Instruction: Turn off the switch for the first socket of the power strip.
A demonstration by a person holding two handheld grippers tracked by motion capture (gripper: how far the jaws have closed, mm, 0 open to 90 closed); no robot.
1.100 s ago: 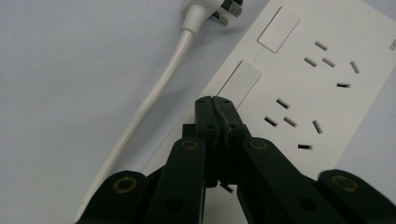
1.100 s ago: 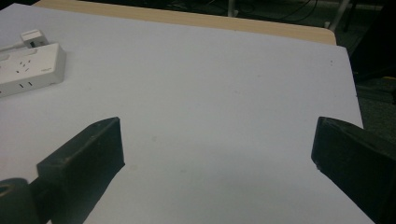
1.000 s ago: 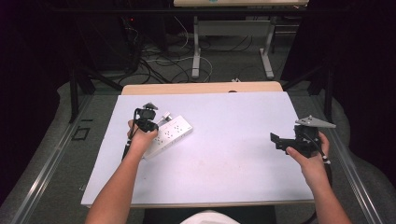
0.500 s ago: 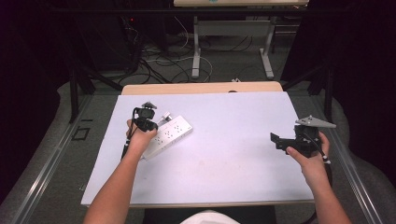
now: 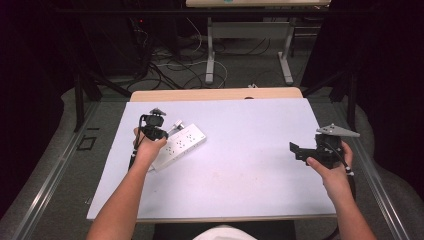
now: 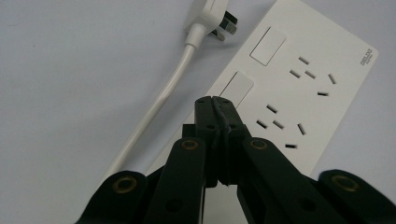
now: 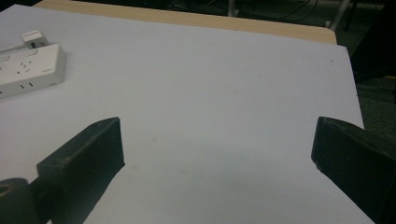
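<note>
A white power strip point(image 5: 182, 142) lies slanted on the left half of the table, with its white plug point(image 6: 208, 21) and cable point(image 6: 163, 98) resting loose beside it. My left gripper point(image 5: 152, 127) hangs over the strip's near end. In the left gripper view this gripper point(image 6: 214, 100) is shut with nothing between its jaws, and its tips are over a blank rocker panel on the strip point(image 6: 299, 88). My right gripper point(image 5: 296, 150) is held above the table's right side. Its jaws point(image 7: 217, 135) stand wide open and empty, pointing toward the distant strip point(image 7: 28, 70).
The white table top point(image 5: 250, 165) stretches bare between the two hands, with a wooden edge point(image 5: 215, 94) at the far side. Beyond it are a desk's metal legs point(image 5: 210, 50) and floor cables. Metal rails run along both sides of the table.
</note>
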